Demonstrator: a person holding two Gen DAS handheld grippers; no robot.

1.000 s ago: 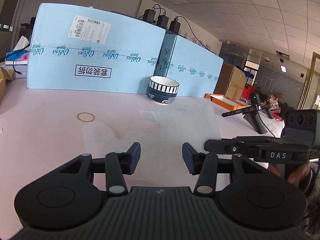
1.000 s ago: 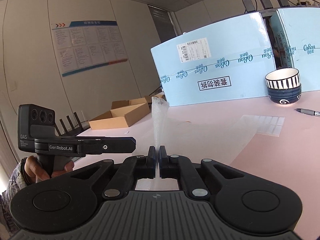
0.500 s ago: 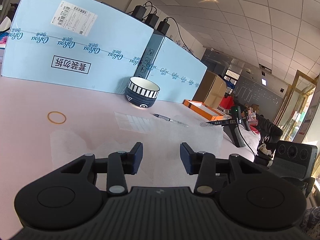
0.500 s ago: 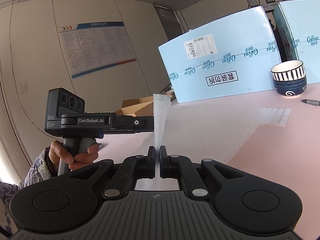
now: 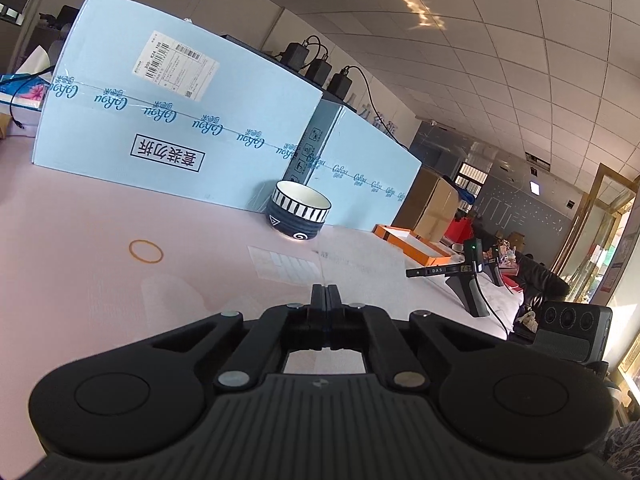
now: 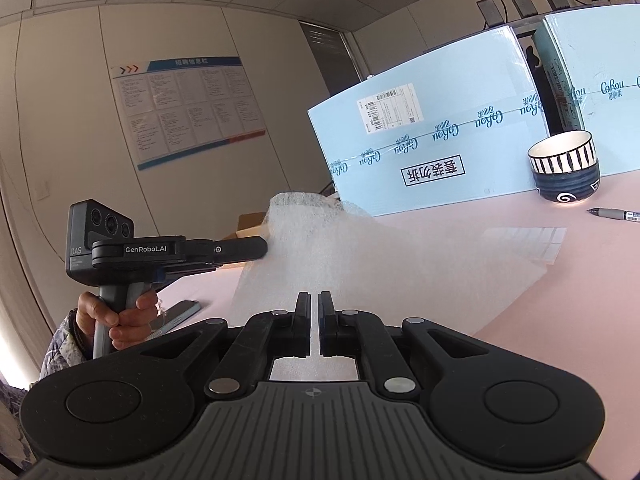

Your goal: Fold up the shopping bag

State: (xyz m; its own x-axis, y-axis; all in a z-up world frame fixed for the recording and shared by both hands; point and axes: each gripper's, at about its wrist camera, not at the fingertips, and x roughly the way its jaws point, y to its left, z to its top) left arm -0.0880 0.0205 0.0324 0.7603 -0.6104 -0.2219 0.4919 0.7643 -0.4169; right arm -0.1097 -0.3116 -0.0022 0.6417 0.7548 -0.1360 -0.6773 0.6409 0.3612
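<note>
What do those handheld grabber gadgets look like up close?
Each is matte black plastic: a ribbed body, two round discs, silver rivets and flat fingers. The left gripper reads "GenRobot.AI" and "DAS", has a three-lens camera block and a grey pistol handle. The person's sleeve is patterned grey.

A striped bowl (image 5: 299,216) sits on the pink table (image 5: 80,248), right by two big blue boxes (image 5: 172,120). A rubber band (image 5: 146,251) lies near it. A pen (image 6: 614,214) lies by the bowl. Three black chargers (image 5: 318,66) sit on top of the boxes. A poster (image 6: 188,110) hangs on the wall
</note>
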